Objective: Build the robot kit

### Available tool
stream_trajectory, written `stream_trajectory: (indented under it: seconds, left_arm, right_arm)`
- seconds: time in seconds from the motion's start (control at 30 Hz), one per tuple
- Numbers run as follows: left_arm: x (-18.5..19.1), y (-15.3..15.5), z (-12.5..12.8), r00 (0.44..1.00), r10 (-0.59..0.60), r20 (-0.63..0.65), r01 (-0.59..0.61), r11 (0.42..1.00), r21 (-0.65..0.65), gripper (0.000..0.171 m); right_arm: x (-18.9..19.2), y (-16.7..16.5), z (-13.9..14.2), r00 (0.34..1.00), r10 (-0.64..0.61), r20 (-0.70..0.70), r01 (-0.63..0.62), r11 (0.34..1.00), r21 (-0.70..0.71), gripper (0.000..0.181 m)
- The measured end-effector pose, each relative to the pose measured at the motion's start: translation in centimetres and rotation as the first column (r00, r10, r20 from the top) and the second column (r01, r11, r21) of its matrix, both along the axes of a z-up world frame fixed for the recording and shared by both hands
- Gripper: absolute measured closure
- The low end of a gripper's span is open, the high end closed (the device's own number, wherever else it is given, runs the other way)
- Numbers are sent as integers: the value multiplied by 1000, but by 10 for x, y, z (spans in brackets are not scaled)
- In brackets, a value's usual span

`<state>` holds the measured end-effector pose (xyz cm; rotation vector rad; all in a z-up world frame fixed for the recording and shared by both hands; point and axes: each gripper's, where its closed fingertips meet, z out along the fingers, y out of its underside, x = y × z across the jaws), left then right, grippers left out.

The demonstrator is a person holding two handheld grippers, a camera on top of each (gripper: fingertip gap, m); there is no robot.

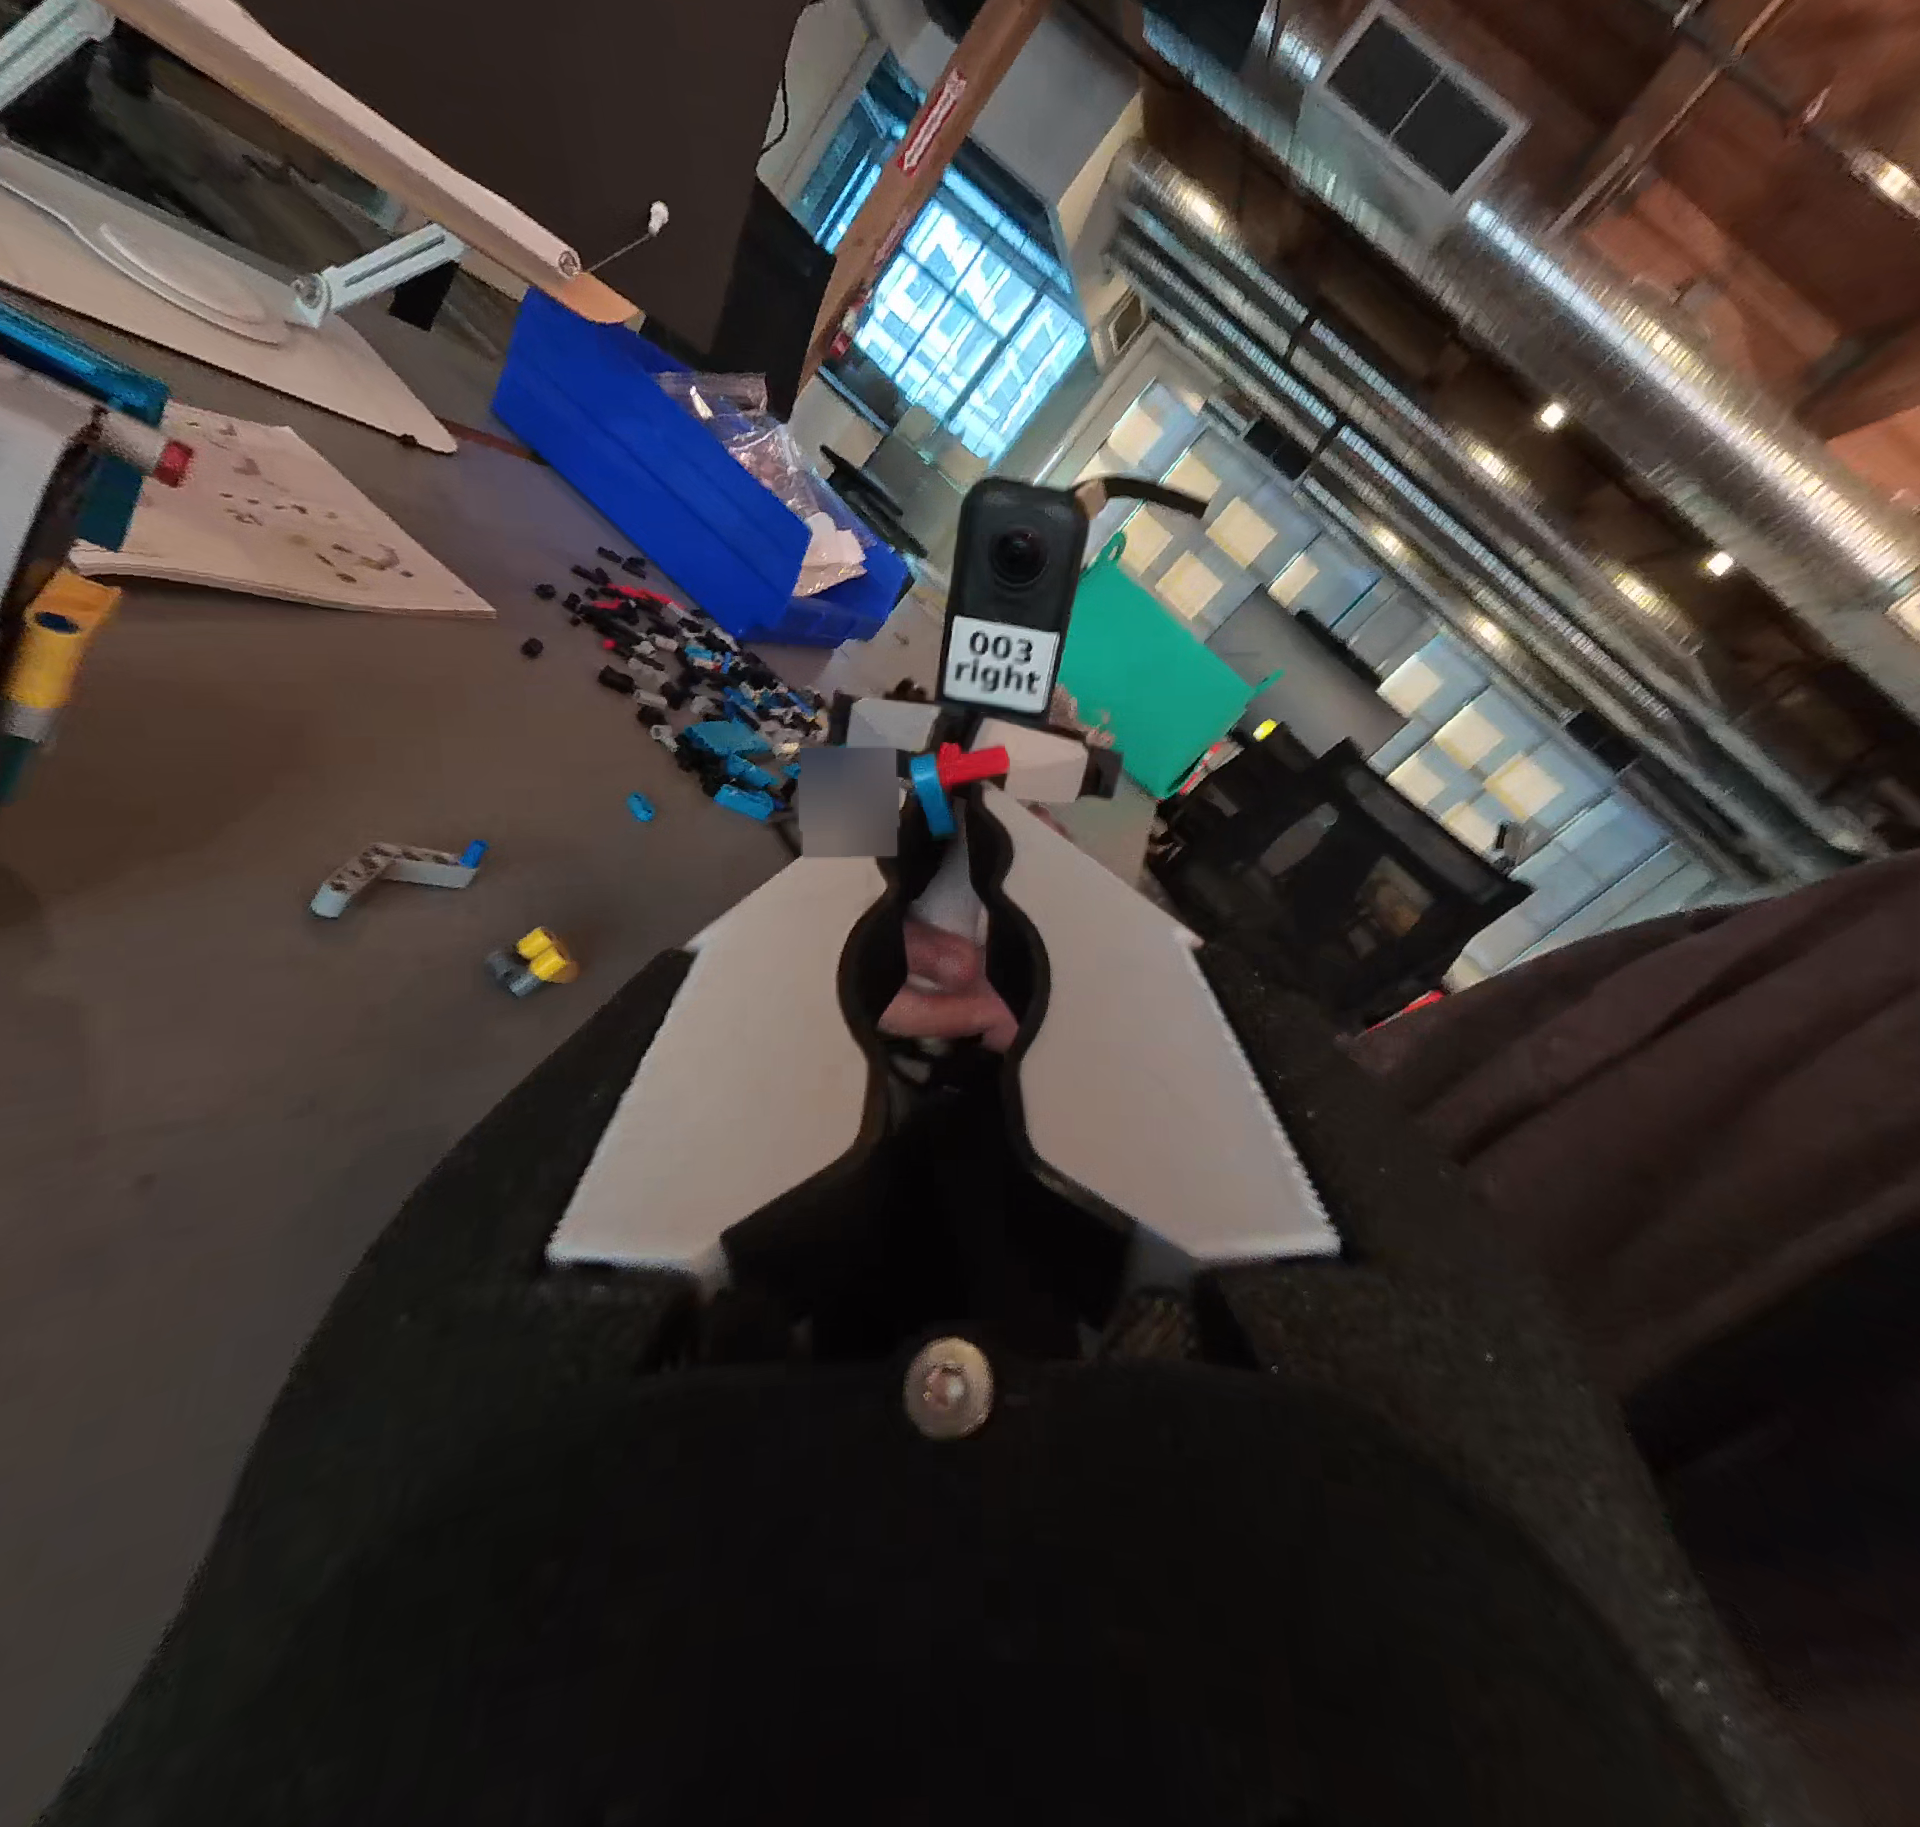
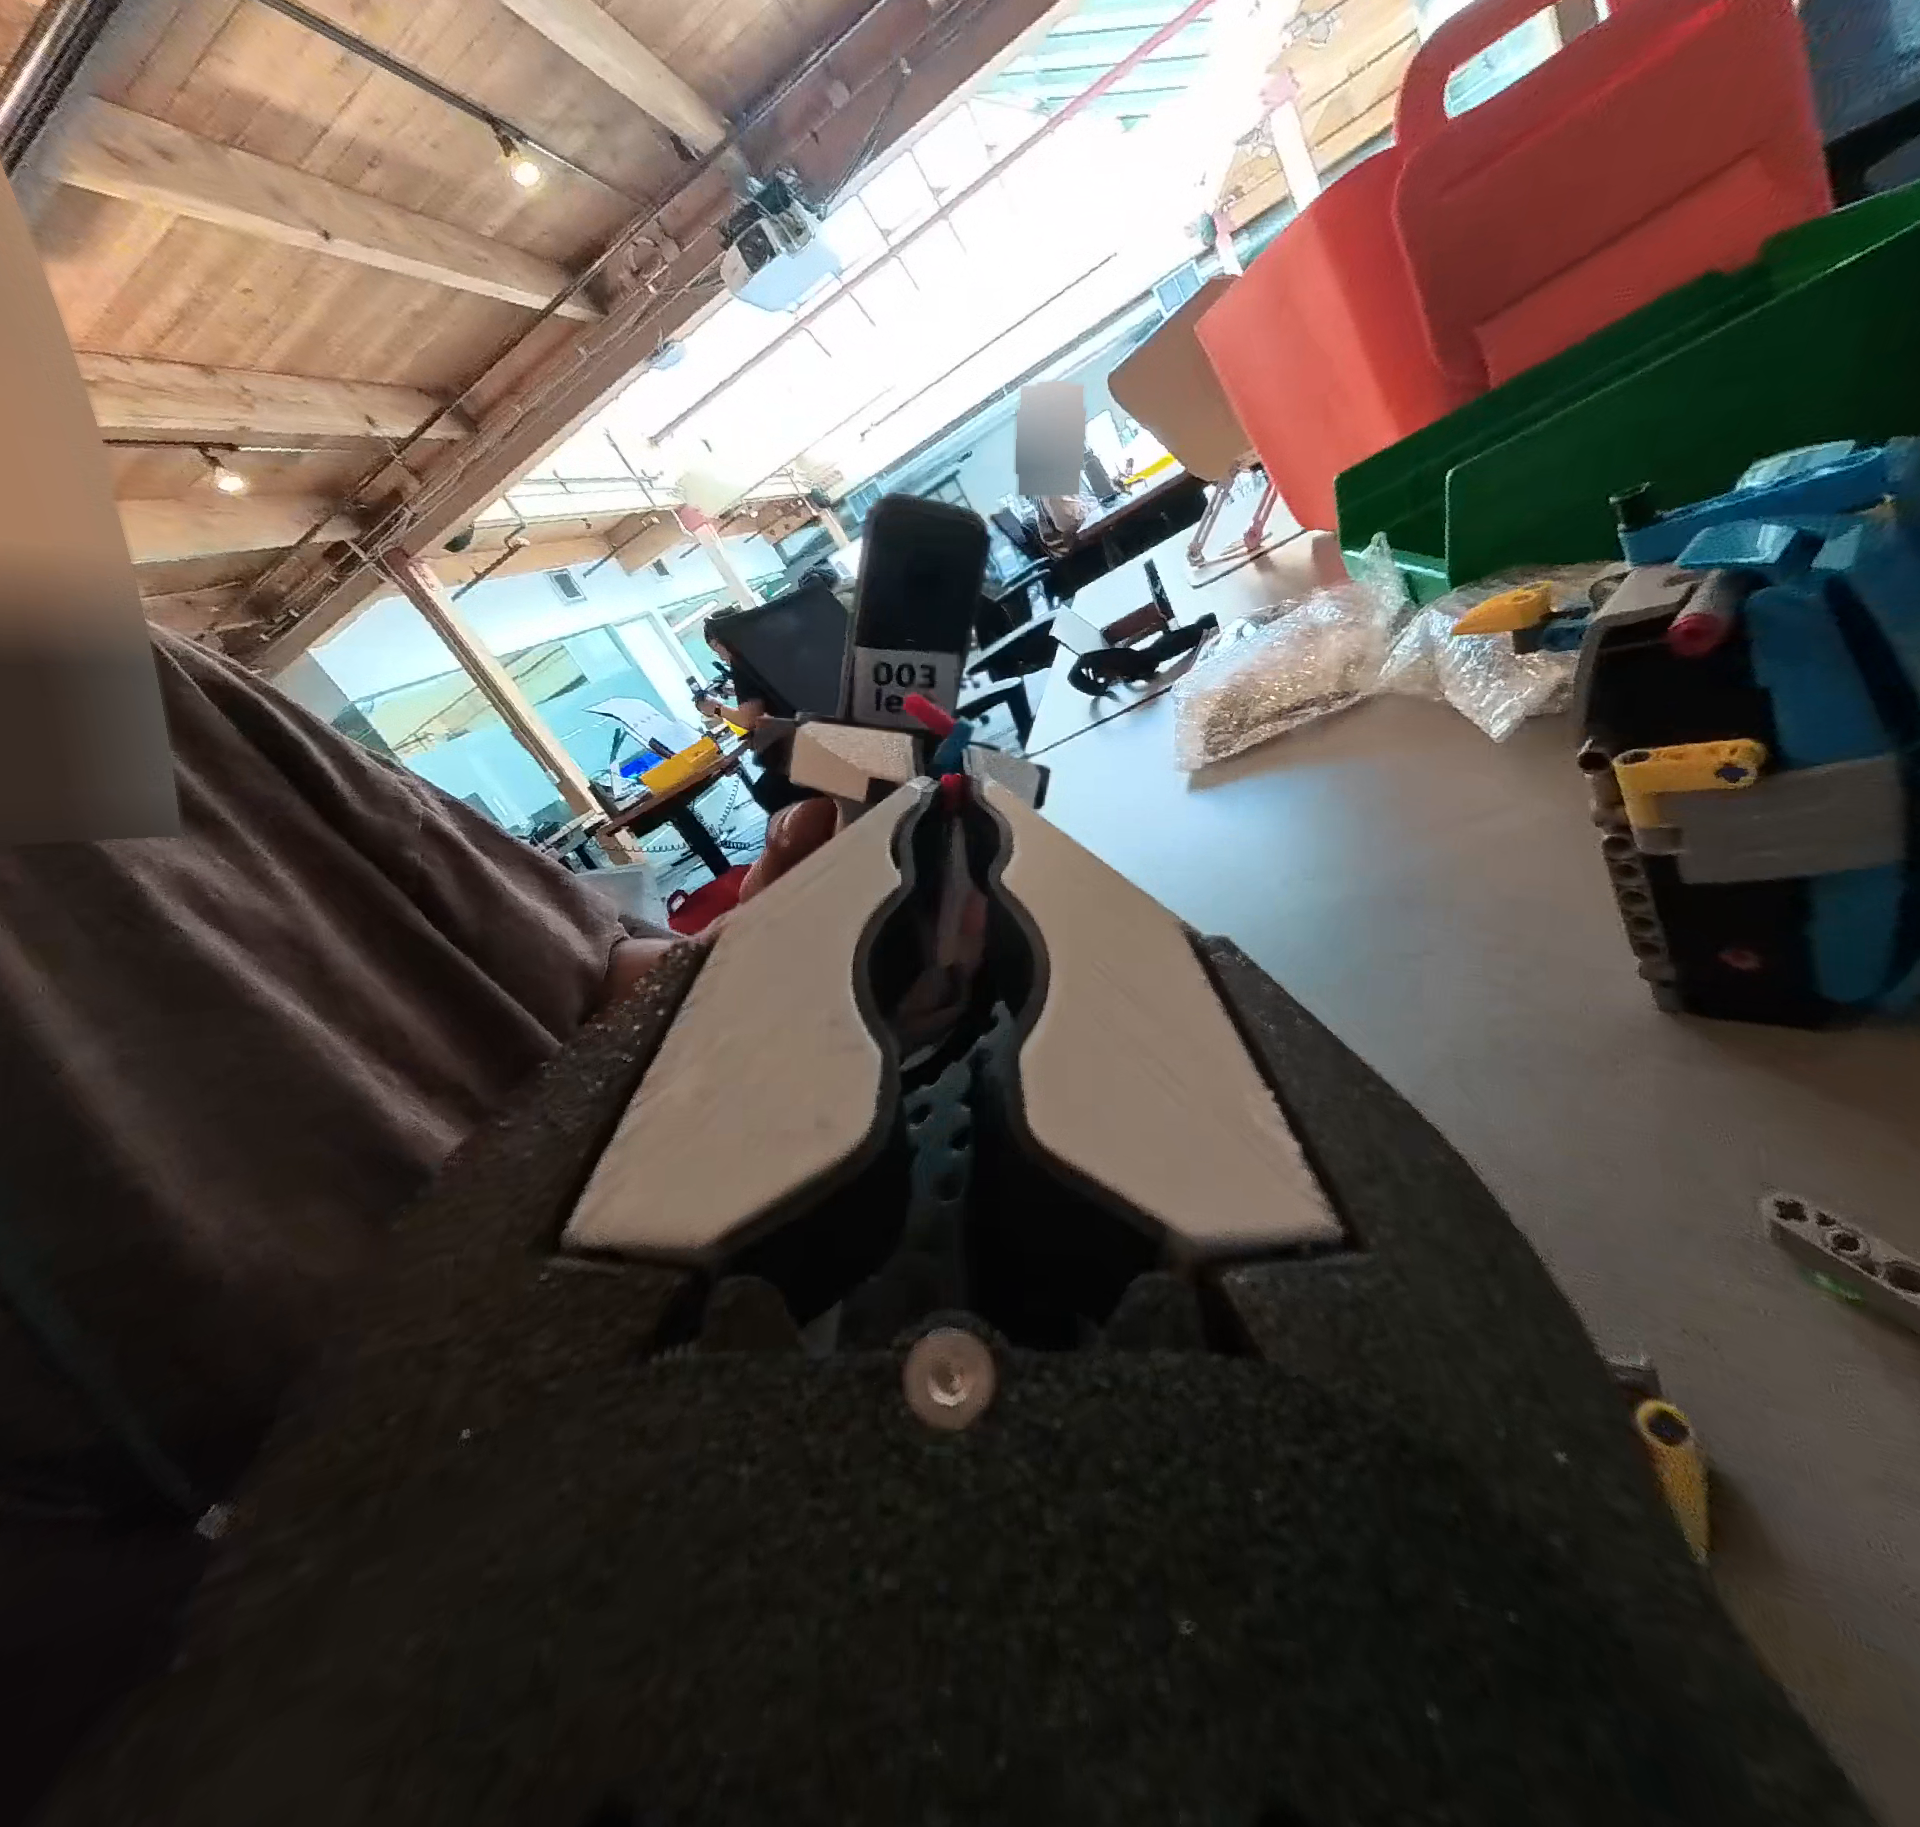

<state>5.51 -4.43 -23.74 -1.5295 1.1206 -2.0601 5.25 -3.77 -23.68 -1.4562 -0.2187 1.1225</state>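
While both tongs face tip to tip above the bench (image 1: 260, 1102), left tongs (image 1: 940, 821) clamp a blue connector (image 1: 932, 790); right tongs (image 2: 951, 790) clamp its red pin (image 2: 951, 788). Misalignment could jam or drop either.

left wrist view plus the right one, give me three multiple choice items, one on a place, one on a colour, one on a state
1. Where is the blue bin?
A. on the floor
B. on the table, beyond the pile of small pieces
C. stacked on the case

2. What colour is the handled case?
A. red
B. yellow
C. black

3. How are the left tongs?
A. wide open, empty
B. lying on the table
C. shut on a blue piece

1 B: the bin stands on the table behind the pile.
2 A: the case is red.
3 C: the left tongs pinch the blue piece at their tips.
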Motion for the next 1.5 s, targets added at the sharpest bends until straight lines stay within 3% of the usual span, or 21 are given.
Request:
stream_trajectory:
  seconds: [0.13,0.23,0.3,0.57,0.73,1.23,1.5]
  left_arm:
    - [3,9,-24,994,22,-106,-1,982,190,169]
    - [5,24,-48,978,99,-185,-25,930,367,169]
    - [4,28,-53,974,112,-196,-24,915,403,169]
    - [4,46,-62,938,277,-209,-109,807,580,170]
    - [7,31,-53,953,228,-200,-97,854,511,169]
    - [7,24,-50,947,254,-195,-114,837,535,166]
    - [6,27,-56,932,290,-216,-118,808,577,170]
  right_arm:
    - [5,7,-19,996,-33,77,39,997,-72,179]
    - [17,14,-38,970,-113,217,139,985,-105,178]
    - [25,15,-43,959,-142,247,175,977,-119,178]
    - [2,15,-20,953,-171,249,175,984,6,178]
    - [-11,18,-28,875,-232,425,219,972,80,177]
    - [-4,19,-29,833,-289,472,264,957,119,178]
    - [-5,19,-31,769,-324,551,275,946,173,178]
